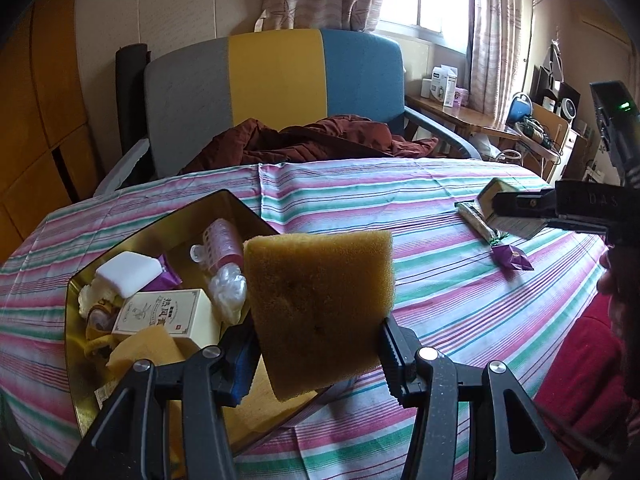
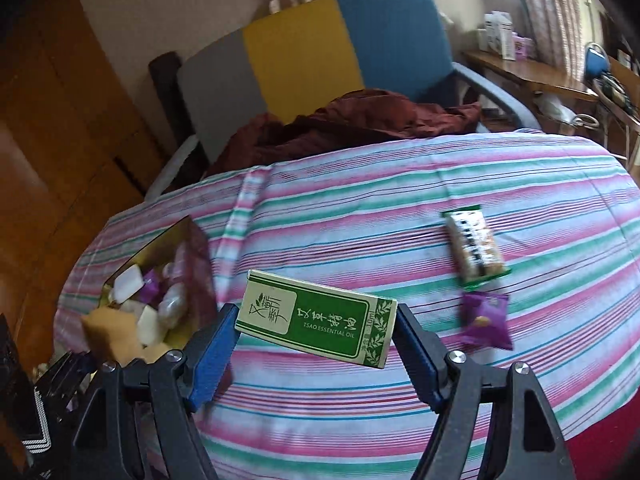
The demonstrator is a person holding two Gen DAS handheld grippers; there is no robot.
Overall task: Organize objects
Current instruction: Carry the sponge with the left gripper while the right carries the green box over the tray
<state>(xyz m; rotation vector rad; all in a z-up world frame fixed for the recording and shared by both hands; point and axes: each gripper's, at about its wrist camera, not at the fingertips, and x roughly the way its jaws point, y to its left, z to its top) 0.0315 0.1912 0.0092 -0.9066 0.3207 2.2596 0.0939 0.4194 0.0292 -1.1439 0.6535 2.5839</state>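
My left gripper [image 1: 318, 350] is shut on a yellow-brown sponge [image 1: 320, 304], held upright above the right edge of the gold tin [image 1: 80, 292]. The tin holds a white block [image 1: 128, 272], a cream box [image 1: 164, 314], a pink ribbed bottle [image 1: 222, 248] and several other small items. My right gripper [image 2: 316, 338] is shut on a green and cream essential oil box [image 2: 318, 320], lifted over the striped cloth [image 2: 360, 200]. In the left wrist view the right gripper [image 1: 500, 210] shows at the right with that box [image 1: 498, 196] in it.
A snack bar in a green-edged wrapper [image 2: 474, 246] and a purple packet [image 2: 486, 320] lie on the cloth to the right. Behind the table stands a grey, yellow and blue chair [image 1: 276, 80] with a dark red garment [image 1: 312, 140]. A cluttered desk [image 1: 460, 112] is at the far right.
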